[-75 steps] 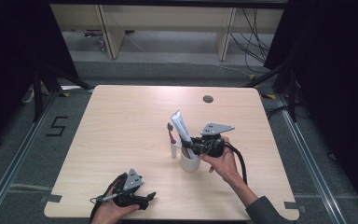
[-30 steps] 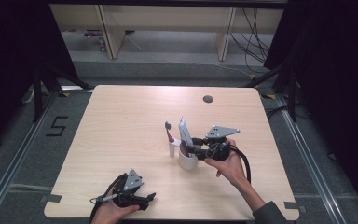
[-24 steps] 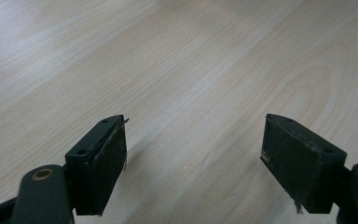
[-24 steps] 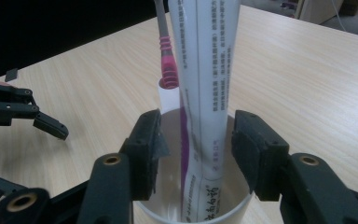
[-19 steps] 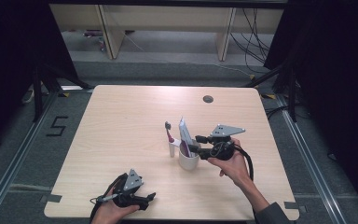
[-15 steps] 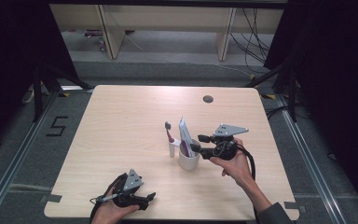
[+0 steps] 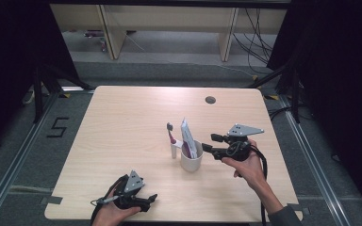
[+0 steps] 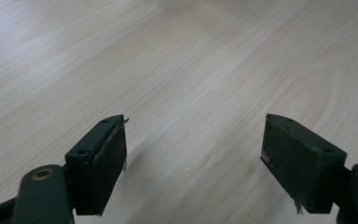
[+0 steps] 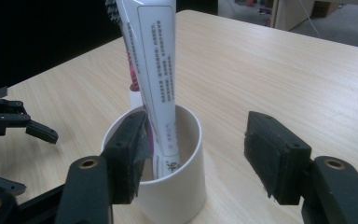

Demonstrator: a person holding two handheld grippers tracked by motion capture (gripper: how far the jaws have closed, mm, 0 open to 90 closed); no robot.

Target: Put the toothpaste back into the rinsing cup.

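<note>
Both grippers' fingers gape; smooth round white cup (image 9: 168,186) holds glossy tube (image 9: 156,79).

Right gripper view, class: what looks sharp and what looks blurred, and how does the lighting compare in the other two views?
Right gripper view: the tube's print is readable, the far background is soft. Left gripper view: the bright table looks washed out at upper left. High view: the table is evenly lit, with dark surroundings.

Matt pale wood-grain table (image 7: 122,127); smooth white cup (image 9: 177,186); glossy printed tube (image 9: 156,70).
</note>
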